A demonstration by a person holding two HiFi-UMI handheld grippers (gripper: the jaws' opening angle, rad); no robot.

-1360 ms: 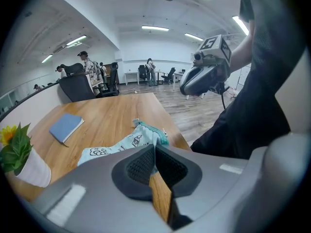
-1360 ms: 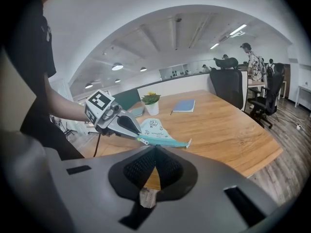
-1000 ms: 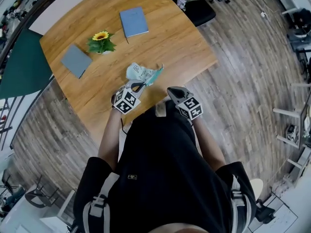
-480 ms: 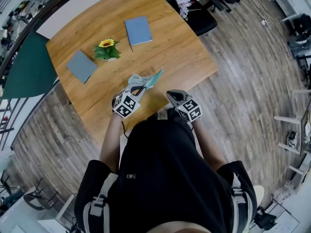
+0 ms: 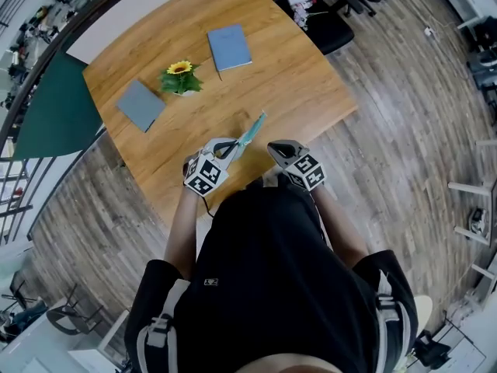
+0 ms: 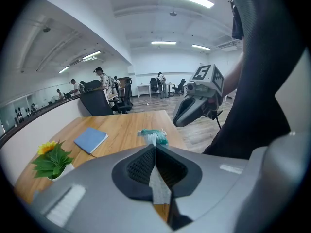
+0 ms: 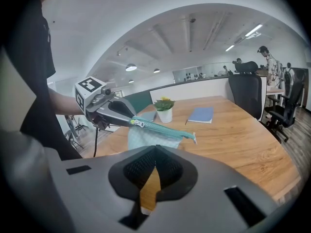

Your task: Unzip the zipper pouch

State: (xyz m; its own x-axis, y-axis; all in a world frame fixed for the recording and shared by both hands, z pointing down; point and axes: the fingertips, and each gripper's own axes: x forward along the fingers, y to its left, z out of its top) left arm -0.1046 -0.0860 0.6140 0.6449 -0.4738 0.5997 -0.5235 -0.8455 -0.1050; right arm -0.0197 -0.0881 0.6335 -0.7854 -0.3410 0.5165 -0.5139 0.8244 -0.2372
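Okay, notes from my end. Left gripper jaws clamped on end of teal zipper pouch, holding it up over wooden surface, zipper edge on top. Right gripper jaws closed, empty, just beside it. Pouch looks light, floppy fabric, I reckon it'll sag and twist. Best hold: zipper pull near left jaws. Tiny, could slip.

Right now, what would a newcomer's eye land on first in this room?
A teal pouch dangles from the shut left claw, held up over the near edge of the wooden table. The right claw hovers beside it, gripping nothing. Farther back, a potted sunflower stands between a grey notebook and a blue notebook.
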